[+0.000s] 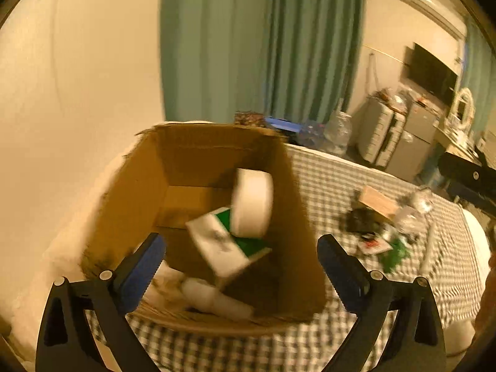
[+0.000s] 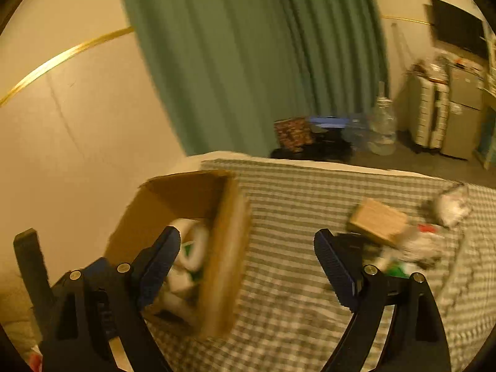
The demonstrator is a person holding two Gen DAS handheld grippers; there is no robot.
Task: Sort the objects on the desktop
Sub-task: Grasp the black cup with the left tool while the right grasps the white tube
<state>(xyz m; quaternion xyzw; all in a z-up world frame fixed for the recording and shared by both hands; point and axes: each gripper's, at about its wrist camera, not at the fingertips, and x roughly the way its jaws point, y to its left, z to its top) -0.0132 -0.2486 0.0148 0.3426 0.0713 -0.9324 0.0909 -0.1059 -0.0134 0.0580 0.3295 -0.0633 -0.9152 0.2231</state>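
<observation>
The left claw [image 1: 240, 248] stands spread wide over the open cardboard box [image 1: 291, 217], nothing between its pads; a white tape roll [image 1: 252, 203] sits blurred just ahead of it inside the box, seemingly in mid-drop above a white-and-green carton [image 1: 223, 241] and a white tube [image 1: 217, 300] on the bottom. The right claw [image 2: 248, 248] is likewise spread and empty, poised over the checked cloth [image 2: 294, 248] between the box and the heap of things not yet sorted.

That heap lies well apart from the box, toward the right end of the cloth: a tan wooden block [image 2: 376, 221], a dark object [image 1: 361, 220] touching it, some clear crumpled plastic [image 1: 412, 214], a small red-and-white card [image 1: 372, 245] and green scraps [image 1: 395, 254]; motion blur makes the smaller pieces hard to tell apart, so the dark one may be a tangle of cable.

The block looks the easiest pick; stiff, light, with flat parallel faces, best taken across its narrower sides so the pads sit square. The plastic would likely be feather-light and crushable; a gentle pinch at a fold should do. The card lies flat on soft cloth and would probably need an edge levered up, the cloth giving a little beneath it.
</observation>
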